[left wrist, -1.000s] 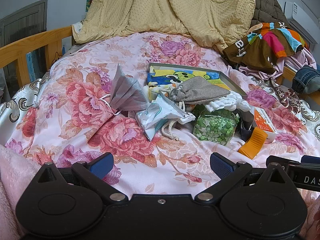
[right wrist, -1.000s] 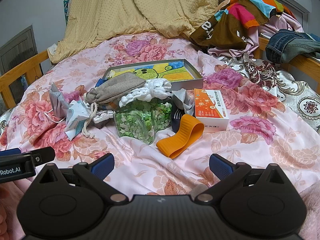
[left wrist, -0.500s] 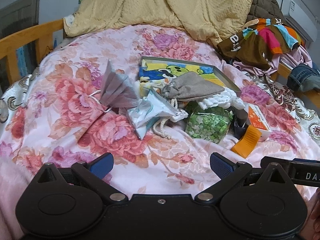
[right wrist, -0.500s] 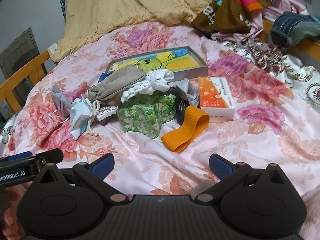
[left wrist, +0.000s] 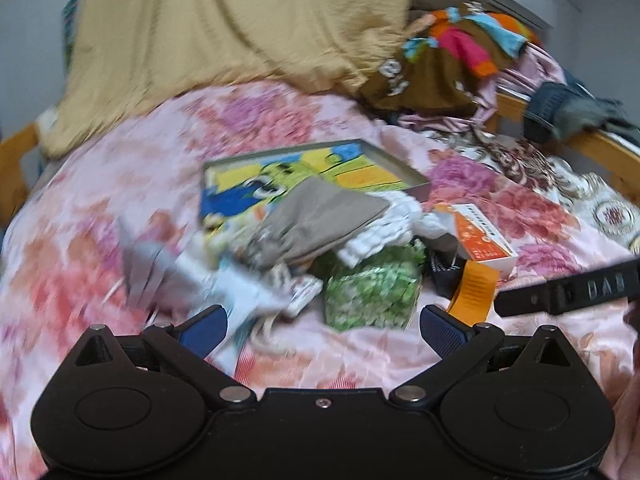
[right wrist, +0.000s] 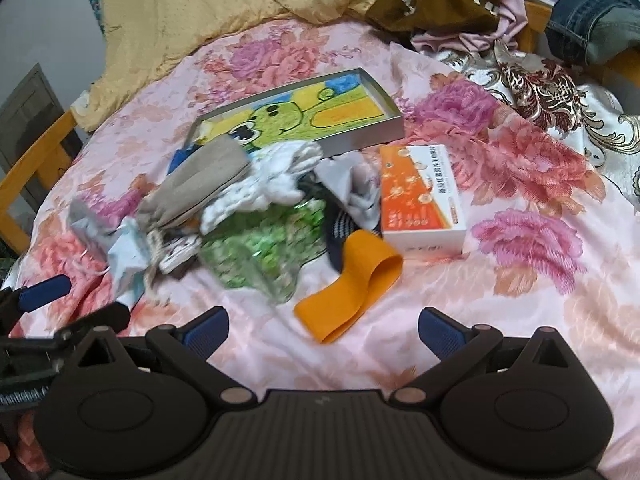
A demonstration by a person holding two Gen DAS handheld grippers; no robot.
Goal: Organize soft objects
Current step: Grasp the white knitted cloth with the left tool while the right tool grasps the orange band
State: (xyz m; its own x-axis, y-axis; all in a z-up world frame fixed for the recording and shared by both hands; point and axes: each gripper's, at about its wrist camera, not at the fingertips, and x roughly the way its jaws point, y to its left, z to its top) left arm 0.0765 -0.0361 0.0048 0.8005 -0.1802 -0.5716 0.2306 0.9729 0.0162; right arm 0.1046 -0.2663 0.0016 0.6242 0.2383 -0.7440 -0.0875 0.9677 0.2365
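A heap of soft things lies on the floral bedspread: a grey drawstring pouch (left wrist: 316, 216) (right wrist: 204, 182), a white knitted piece (left wrist: 384, 232) (right wrist: 272, 184), a bag of green bits (left wrist: 372, 284) (right wrist: 264, 248), a grey face mask (left wrist: 140, 264), a pale blue packet (left wrist: 240, 296) and an orange band (right wrist: 352, 284) (left wrist: 474, 288). Behind them sits a shallow cartoon-printed box (left wrist: 320, 168) (right wrist: 296, 116). My left gripper (left wrist: 320, 324) hovers open just short of the heap, blurred. My right gripper (right wrist: 322, 324) is open, right before the orange band.
An orange-and-white carton (right wrist: 420, 196) lies right of the heap. A yellow blanket (left wrist: 224, 28) and piled clothes (left wrist: 460, 52) cover the far side. Wooden bed rails (right wrist: 32, 160) run along both edges. Bare bedspread (right wrist: 520, 300) lies to the right.
Both grippers have moved forward towards the heap, which now looks larger and nearer. The left view has swung right and is motion-blurred. Both stay open.
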